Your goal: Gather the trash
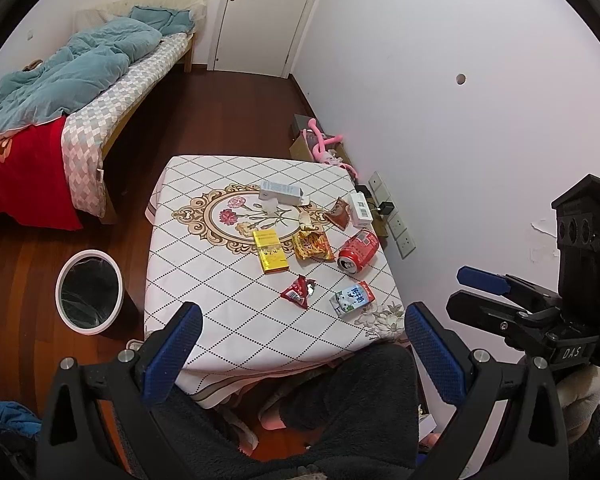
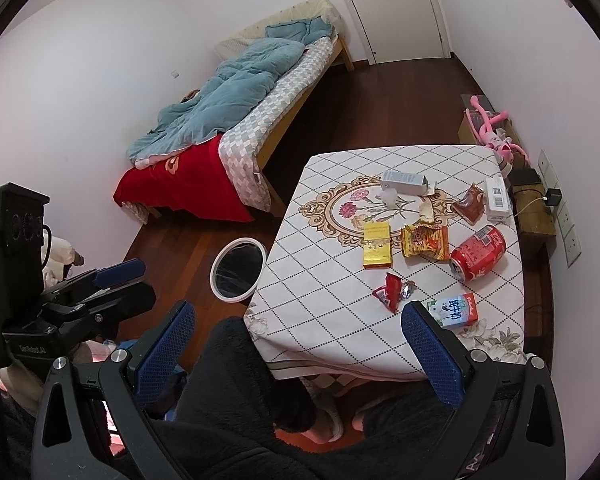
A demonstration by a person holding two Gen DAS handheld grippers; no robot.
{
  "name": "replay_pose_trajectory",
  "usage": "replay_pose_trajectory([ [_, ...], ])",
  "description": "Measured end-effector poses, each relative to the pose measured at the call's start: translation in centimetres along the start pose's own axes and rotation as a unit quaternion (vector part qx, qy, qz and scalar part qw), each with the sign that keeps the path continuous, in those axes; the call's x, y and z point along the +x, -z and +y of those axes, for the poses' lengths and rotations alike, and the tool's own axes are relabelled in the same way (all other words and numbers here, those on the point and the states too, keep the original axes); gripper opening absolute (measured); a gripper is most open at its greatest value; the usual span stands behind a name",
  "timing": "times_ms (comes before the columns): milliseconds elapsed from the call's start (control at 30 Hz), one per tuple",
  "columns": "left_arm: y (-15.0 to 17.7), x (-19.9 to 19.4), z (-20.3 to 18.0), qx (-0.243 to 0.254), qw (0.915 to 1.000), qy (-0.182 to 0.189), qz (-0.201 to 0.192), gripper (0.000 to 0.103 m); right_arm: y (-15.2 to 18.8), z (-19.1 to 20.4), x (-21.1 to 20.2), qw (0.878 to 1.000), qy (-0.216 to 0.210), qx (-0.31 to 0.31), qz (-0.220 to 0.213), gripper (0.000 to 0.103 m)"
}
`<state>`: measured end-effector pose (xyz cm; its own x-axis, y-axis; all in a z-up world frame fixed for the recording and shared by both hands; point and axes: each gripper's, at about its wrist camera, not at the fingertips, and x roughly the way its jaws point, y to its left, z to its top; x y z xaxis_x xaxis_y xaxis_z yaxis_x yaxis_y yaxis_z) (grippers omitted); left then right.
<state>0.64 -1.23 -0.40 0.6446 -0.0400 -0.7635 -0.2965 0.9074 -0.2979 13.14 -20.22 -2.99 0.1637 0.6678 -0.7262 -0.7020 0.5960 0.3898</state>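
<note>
Trash lies on a small table (image 1: 204, 280) with a patterned cloth: a tipped red can (image 1: 359, 250), a milk carton (image 1: 352, 299), a red wrapper (image 1: 299, 291), an orange snack bag (image 1: 313, 245), a brown wrapper (image 1: 339, 213) and a yellow box (image 1: 271, 251). My left gripper (image 1: 304, 344) hangs open and holds nothing, short of the table's near edge. My right gripper (image 2: 300, 348) is also open and holds nothing, its right finger just short of the milk carton (image 2: 456, 310). A white-rimmed bin (image 1: 89, 292) with a black liner stands on the floor left of the table.
A grey box (image 1: 282, 192) and a white box (image 1: 360, 210) lie at the table's far side. A bed (image 1: 80, 80) stands far left, a door beyond. Boxes with a pink toy (image 1: 320, 146) sit against the right wall. A person's dark-clad legs are below the grippers.
</note>
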Motion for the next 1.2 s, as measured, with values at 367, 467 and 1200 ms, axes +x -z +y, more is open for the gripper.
replay_pose_trajectory([
  [367, 0.02, -0.19, 0.24, 0.0, 1.0, 0.002, 0.0, 0.103, 0.02, 0.09, 0.14, 1.0, 0.002, 0.001, 0.001, 0.103],
  [467, 0.07, -0.24, 0.25, -0.001, 1.0, 0.003, 0.001, 0.103, 0.03, 0.02, 0.26, 1.0, 0.001, 0.001, 0.002, 0.103],
  [1200, 0.74, -0.49, 0.69, -0.004, 1.0, 0.006, 0.004, 0.103, 0.28, 0.62, 0.52, 1.0, 0.0, 0.001, 0.006, 0.103],
])
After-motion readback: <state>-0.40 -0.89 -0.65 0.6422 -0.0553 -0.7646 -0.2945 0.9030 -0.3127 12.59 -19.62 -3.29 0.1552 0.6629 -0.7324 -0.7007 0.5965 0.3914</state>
